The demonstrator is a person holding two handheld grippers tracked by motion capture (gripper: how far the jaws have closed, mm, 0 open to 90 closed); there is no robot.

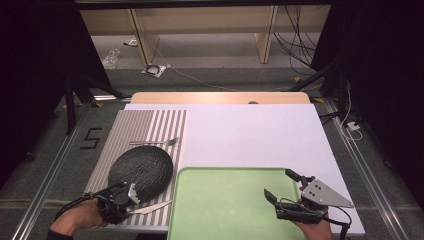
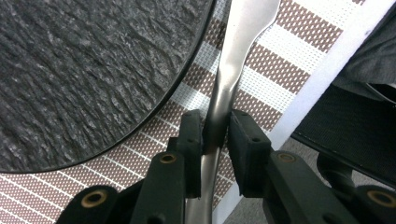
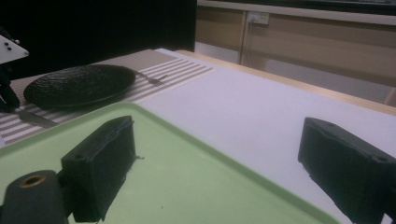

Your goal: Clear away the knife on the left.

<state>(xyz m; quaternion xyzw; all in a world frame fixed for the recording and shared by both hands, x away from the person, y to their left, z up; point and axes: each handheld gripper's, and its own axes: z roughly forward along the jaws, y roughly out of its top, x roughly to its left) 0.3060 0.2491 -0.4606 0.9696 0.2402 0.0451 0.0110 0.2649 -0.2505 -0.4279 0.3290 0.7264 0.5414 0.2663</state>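
A silver knife (image 1: 152, 206) lies on the striped placemat (image 1: 150, 125), just right of a black textured plate (image 1: 141, 170). My left gripper (image 1: 131, 196) is at the mat's near edge. In the left gripper view its pads (image 2: 192, 135) press on both sides of the knife (image 2: 238, 51) handle, so the left gripper (image 2: 215, 128) is shut on it beside the plate (image 2: 84, 70). A fork (image 1: 155, 142) rests beyond the plate. My right gripper (image 1: 278, 183) hovers open over the near right part of the green tray (image 1: 225, 200), with nothing between its fingers (image 3: 105, 158).
A white sheet (image 1: 250, 135) covers the table right of the placemat. The table's near edge runs just past the knife handle, with dark floor below (image 2: 345, 126). Cables and shelf legs stand beyond the table's far edge (image 1: 220, 97).
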